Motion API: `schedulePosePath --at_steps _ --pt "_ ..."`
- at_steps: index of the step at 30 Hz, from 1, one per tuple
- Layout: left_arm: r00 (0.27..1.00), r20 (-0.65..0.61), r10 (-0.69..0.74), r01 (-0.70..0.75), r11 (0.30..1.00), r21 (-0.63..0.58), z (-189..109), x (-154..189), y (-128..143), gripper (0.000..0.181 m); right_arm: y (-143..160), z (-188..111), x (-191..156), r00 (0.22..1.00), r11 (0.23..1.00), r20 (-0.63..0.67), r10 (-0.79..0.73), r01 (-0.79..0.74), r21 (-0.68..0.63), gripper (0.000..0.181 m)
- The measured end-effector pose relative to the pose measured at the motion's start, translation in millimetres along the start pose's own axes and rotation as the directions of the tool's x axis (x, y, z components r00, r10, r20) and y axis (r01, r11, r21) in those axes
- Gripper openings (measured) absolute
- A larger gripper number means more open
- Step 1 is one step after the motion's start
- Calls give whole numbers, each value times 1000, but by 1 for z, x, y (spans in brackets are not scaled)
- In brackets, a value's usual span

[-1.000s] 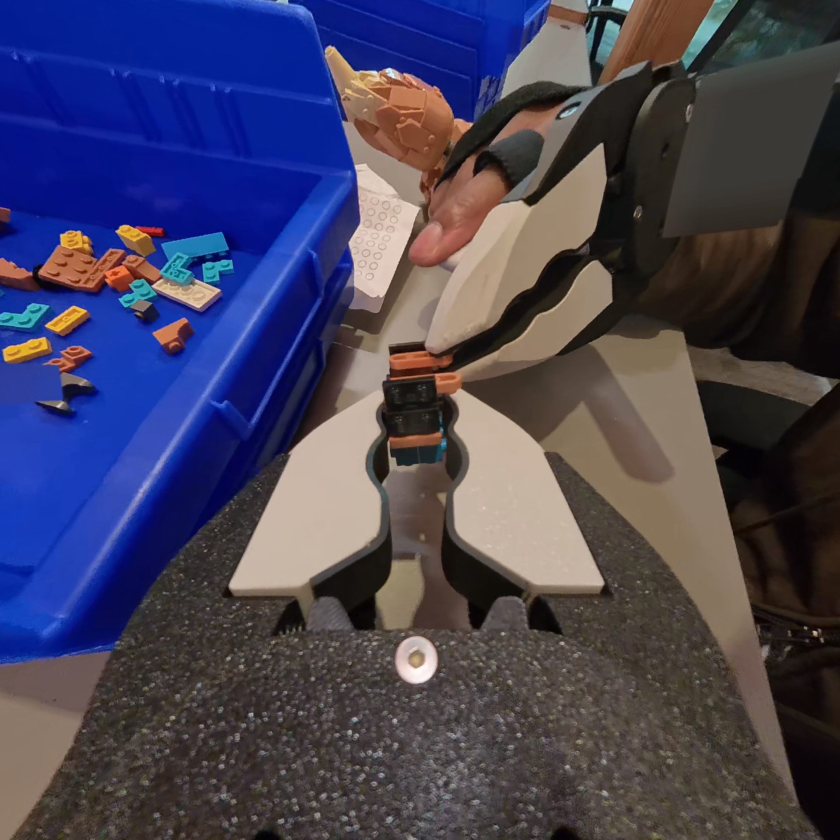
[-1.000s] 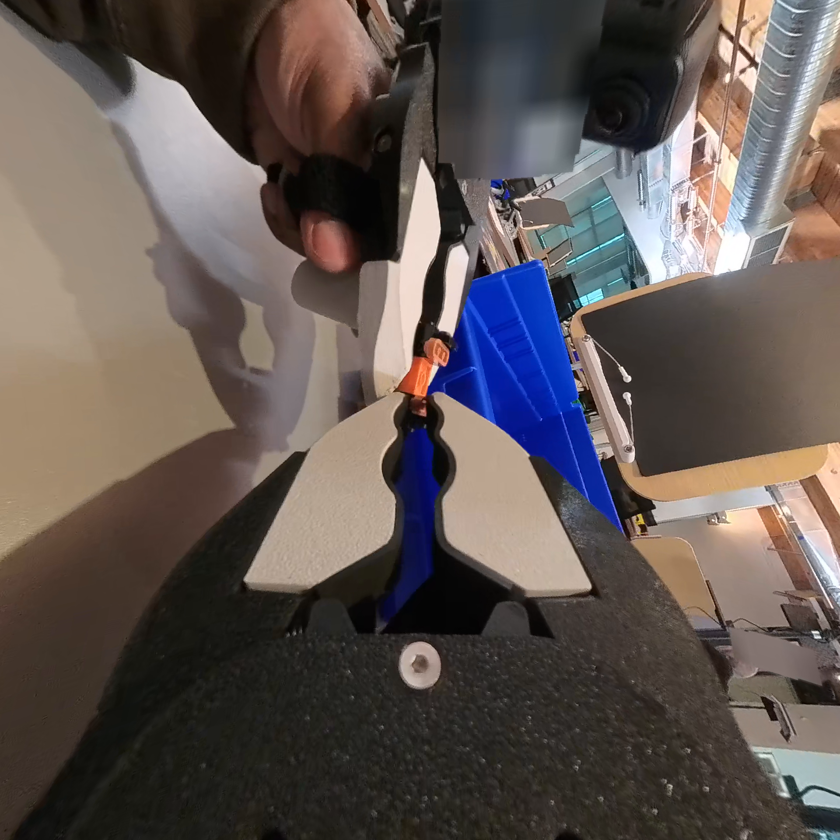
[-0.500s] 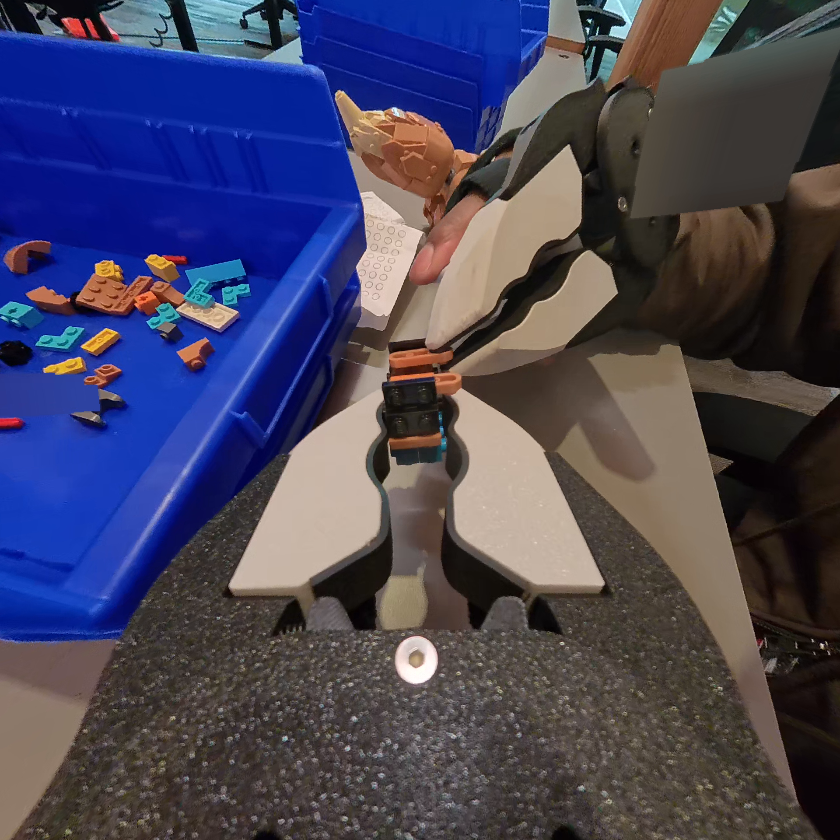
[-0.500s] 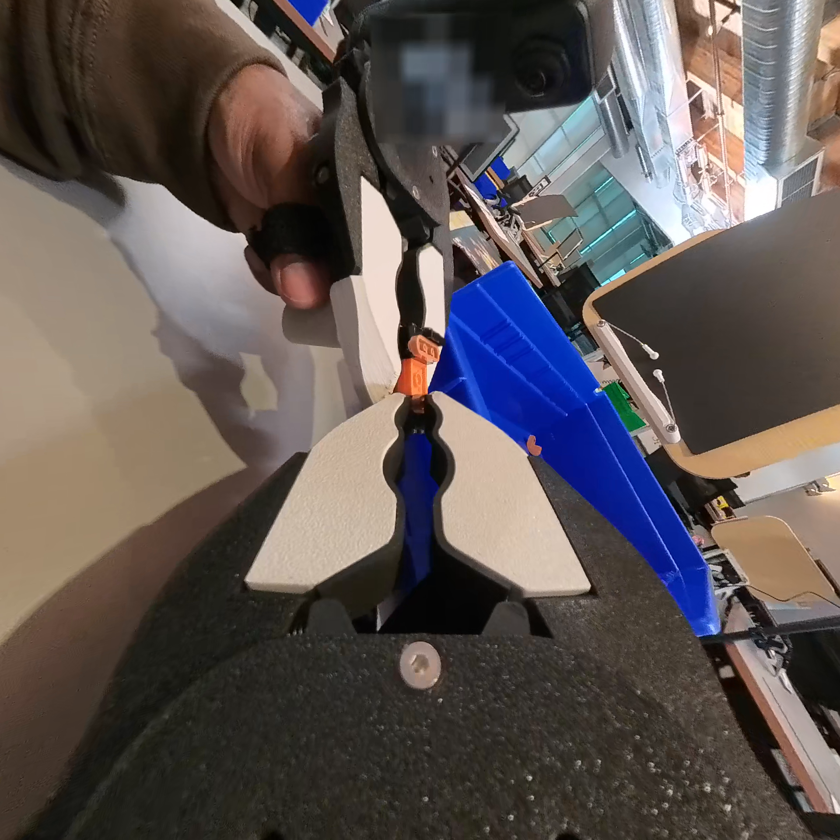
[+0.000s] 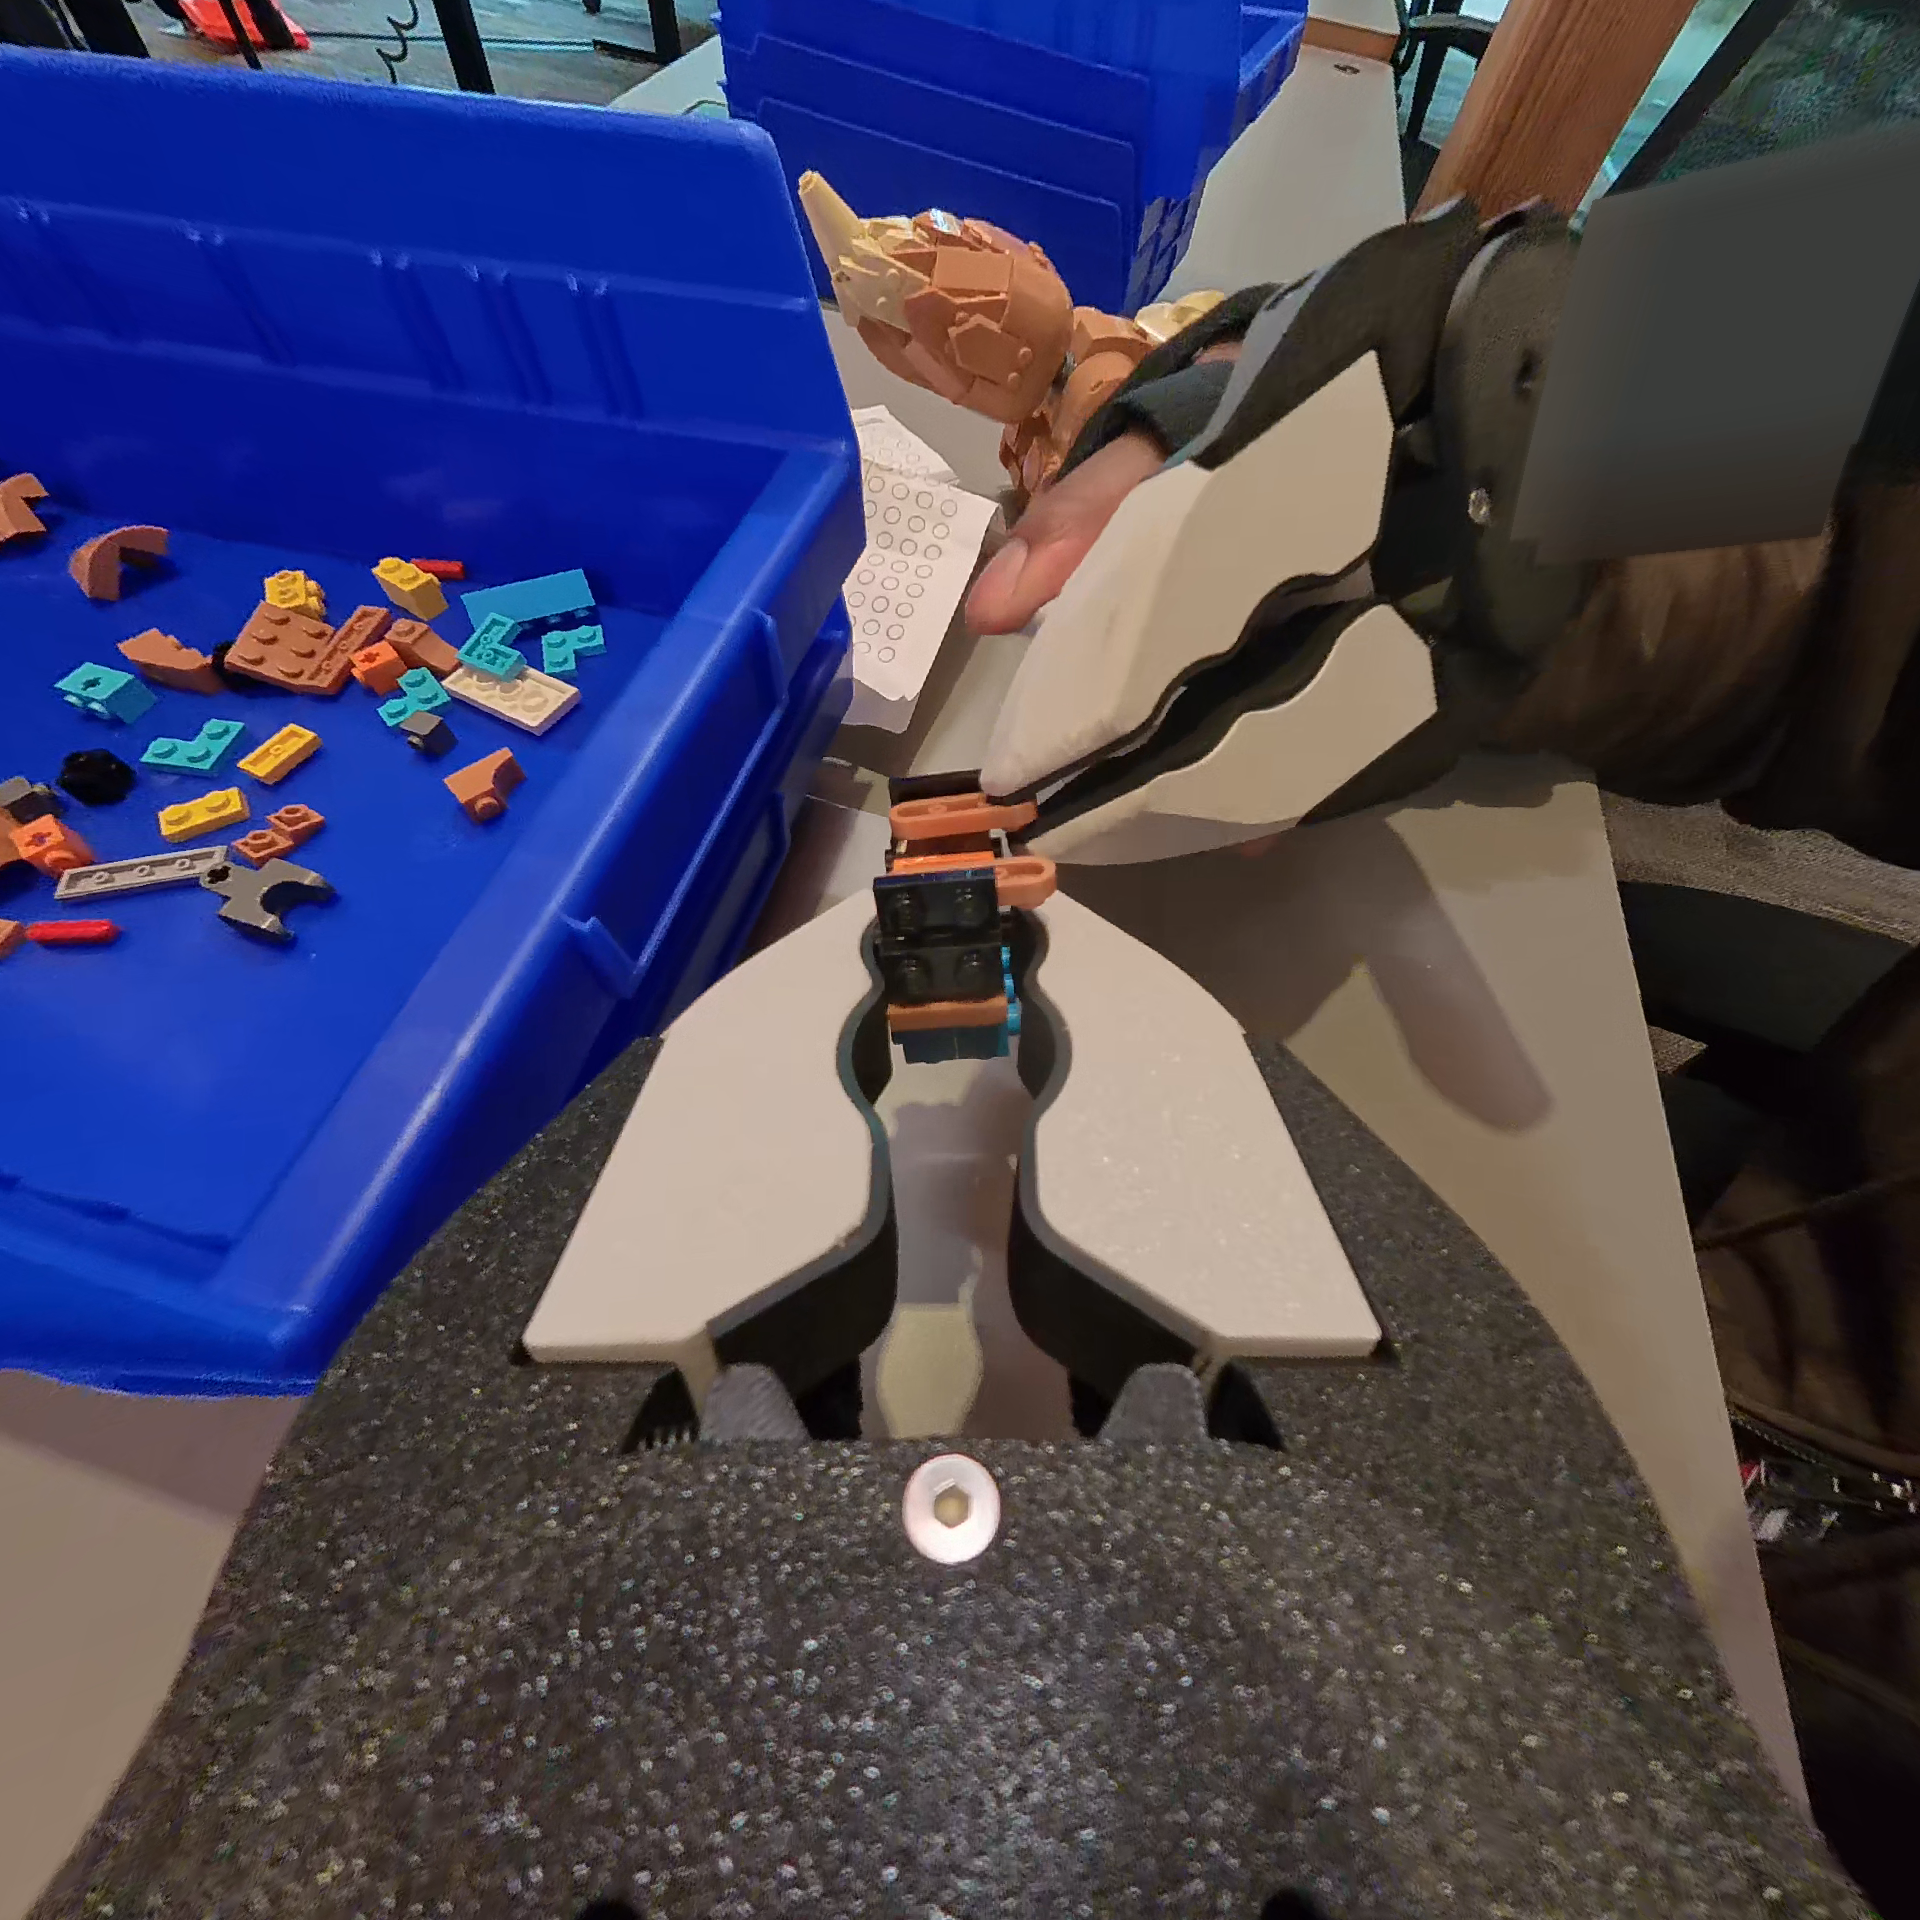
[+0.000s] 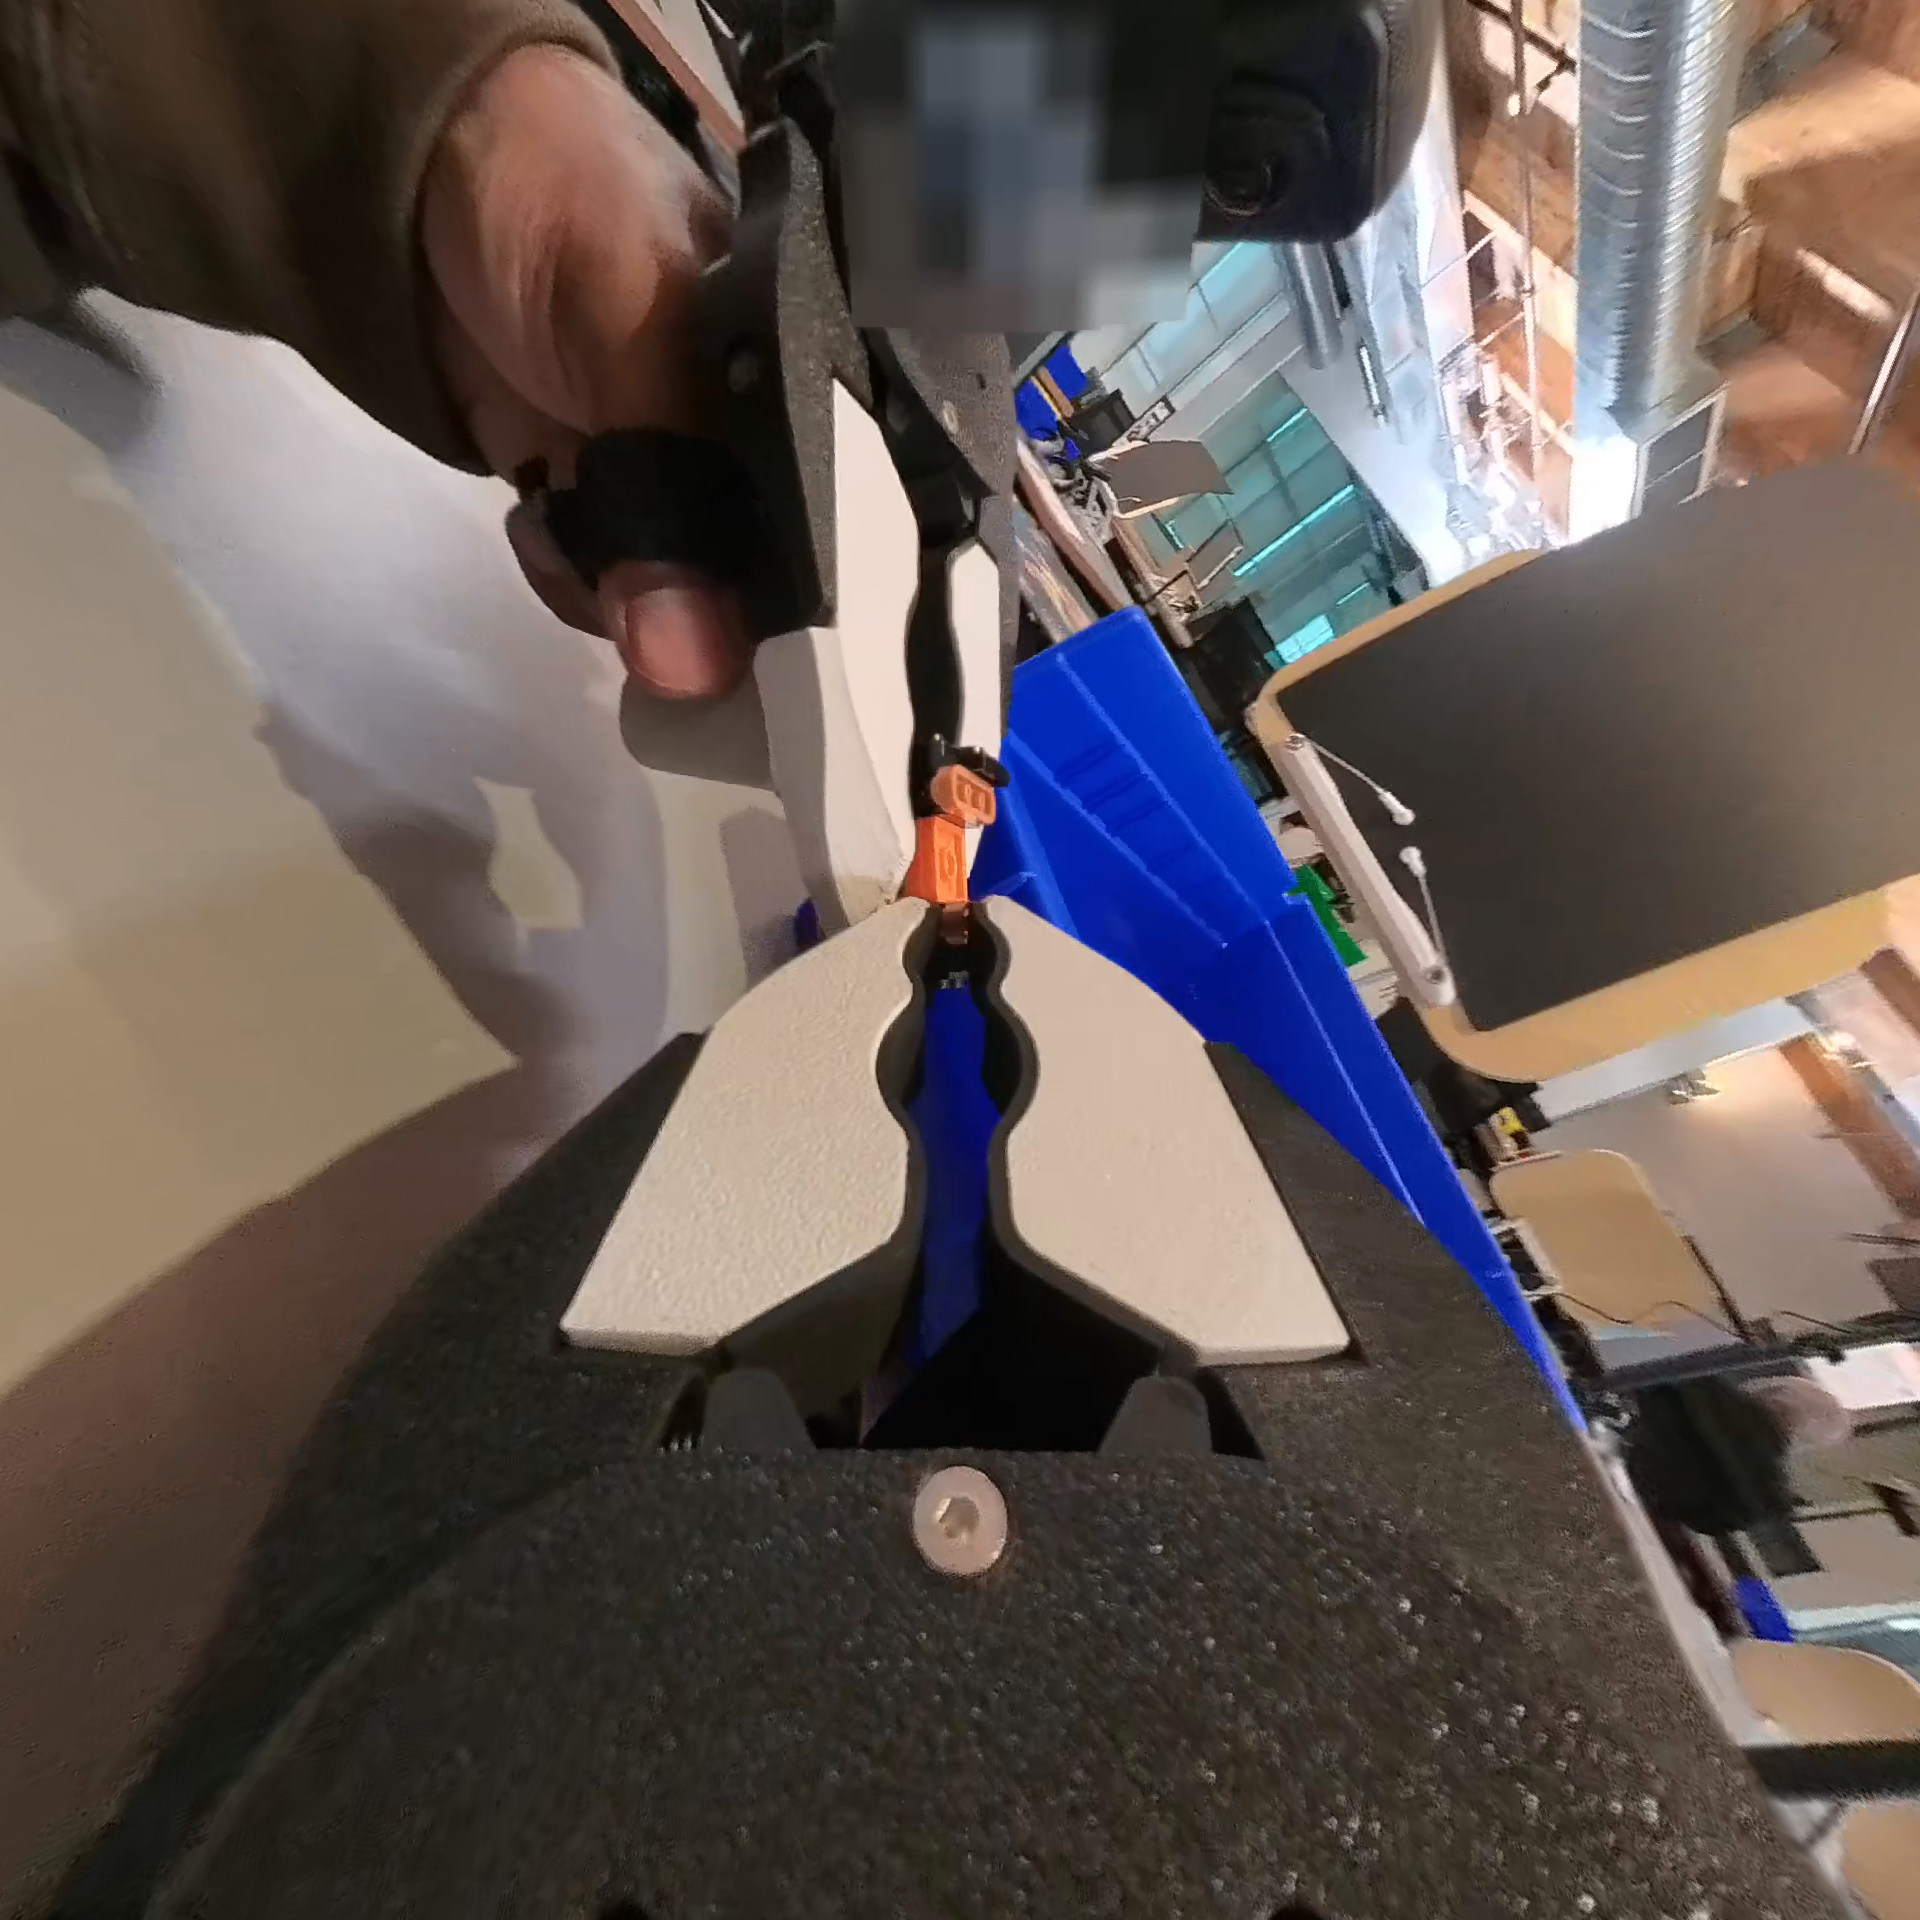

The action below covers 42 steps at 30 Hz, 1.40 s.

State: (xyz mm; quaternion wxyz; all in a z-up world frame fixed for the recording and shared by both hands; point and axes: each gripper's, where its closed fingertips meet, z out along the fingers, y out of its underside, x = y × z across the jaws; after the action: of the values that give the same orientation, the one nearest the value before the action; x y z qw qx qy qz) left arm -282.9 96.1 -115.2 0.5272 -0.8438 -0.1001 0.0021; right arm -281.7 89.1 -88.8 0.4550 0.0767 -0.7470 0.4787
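My left gripper [image 5: 951, 914] is shut on a small brick assembly [image 5: 943, 940] of black, orange and teal pieces, held above the grey table [image 5: 1299, 997]. My right gripper [image 5: 1006, 802] comes in from the right, held by a hand [image 5: 1049, 540]. It is shut on an orange plate [image 5: 940, 816] that sits at the top end of the assembly. In the right wrist view my right gripper [image 6: 951, 916] pinches the orange plate [image 6: 940, 868] at its tips. The left gripper [image 6: 940, 764] hangs from above with the assembly's orange end [image 6: 966, 795] in it.
A blue bin [image 5: 644, 790] with several loose bricks [image 5: 312, 665] stands at the left; it also shows in the right wrist view [image 6: 1132, 800]. A brown brick figure [image 5: 966, 312] and a paper sheet with circles [image 5: 904, 561] lie behind. More blue bins [image 5: 987, 135] stand further back. Only a small space, under 4 cm, lies between the two pairs of fingers.
Both grippers keep their hold and stay joined at the assembly. The pair has shifted a little; more of the bin's bricks show at the left, and the right gripper has tilted.
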Motion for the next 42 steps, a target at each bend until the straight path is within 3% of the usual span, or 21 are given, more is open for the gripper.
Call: schedulePosePath --at_steps 4,6,9,13,14,16,18,26,28,33,42 --pt "1000 12 -5 6 999 -44 0 -2 6 19 -1 0 5 998 1000 -62 -21 21 -5 5" --pt "983 156 101 -62 970 -236 5 -26 40 19 -12 -13 36 978 997 -201 50 -37 69 5" --pt "996 -13 -88 86 994 -73 17 -6 23 19 -15 -35 73 937 986 -317 146 -111 126 4" --pt "999 9 -35 35 995 -90 21 -8 27 18 -5 -35 84 916 998 -399 50 -33 48 5" --pt "999 -3 -51 50 995 -86 22 -7 27 18 0 -27 85 914 999 -405 36 -35 11 5" --pt "998 -13 -64 63 995 -82 24 -6 27 18 34 -7 92 907 975 -422 17 -109 -194 6" --pt "998 -10 -63 62 994 -89 24 -6 28 18 54 4 91 907 941 -420 7 -148 -305 17" --pt "999 -10 -51 50 995 -86 21 -5 27 18 38 -17 89 890 970 -456 8 -117 -212 9" --pt "999 -3 -48 48 996 -81 21 -6 26 18 33 -17 82 915 979 -399 66 -136 -150 8" --pt "998 26 -54 55 997 -60 17 -12 23 18 18 -8 35 981 982 -63 186 -187 -15 9" --pt "999 37 -37 39 996 -77 21 -8 24 18 14 2 -8 970 981 148 192 -192 -14 13"
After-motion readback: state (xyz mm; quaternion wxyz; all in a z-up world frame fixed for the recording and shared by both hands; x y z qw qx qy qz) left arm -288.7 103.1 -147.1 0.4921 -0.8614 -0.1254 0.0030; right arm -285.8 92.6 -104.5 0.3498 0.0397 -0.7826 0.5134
